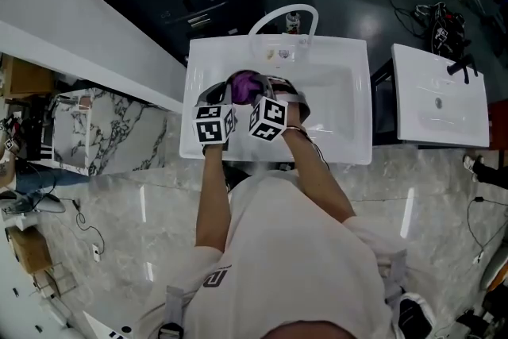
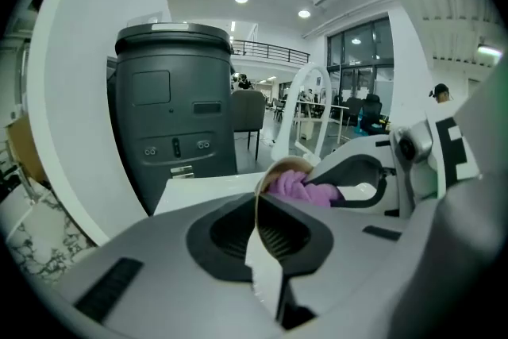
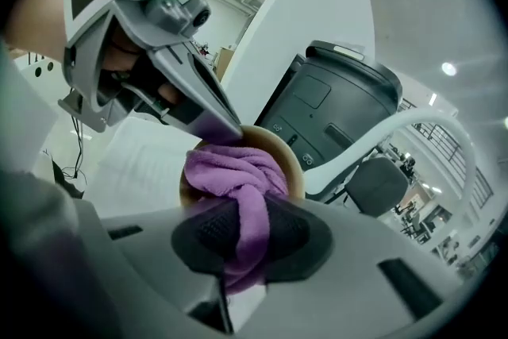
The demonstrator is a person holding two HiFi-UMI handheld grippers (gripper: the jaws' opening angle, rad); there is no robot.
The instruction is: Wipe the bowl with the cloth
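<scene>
As the head view looked down, the left gripper (image 1: pixel 225 95) and right gripper (image 1: pixel 275 91) met over the white sink (image 1: pixel 341 123), with a purple cloth (image 1: pixel 246 82) between them. In the left gripper view, the jaws were closed on the rim of a tan bowl (image 2: pixel 274 169) — held tilted on edge. In the right gripper view, the jaws pinched the cloth tight — its bunched end pressed inside the bowl.

Pale short-sleeved shirt (image 1: pixel 302 250) — left gripper (image 1: pixel 222 94) and right gripper (image 1: pixel 279 91) grey, with black-and-white marker cubes (image 1: pixel 214 124).
</scene>
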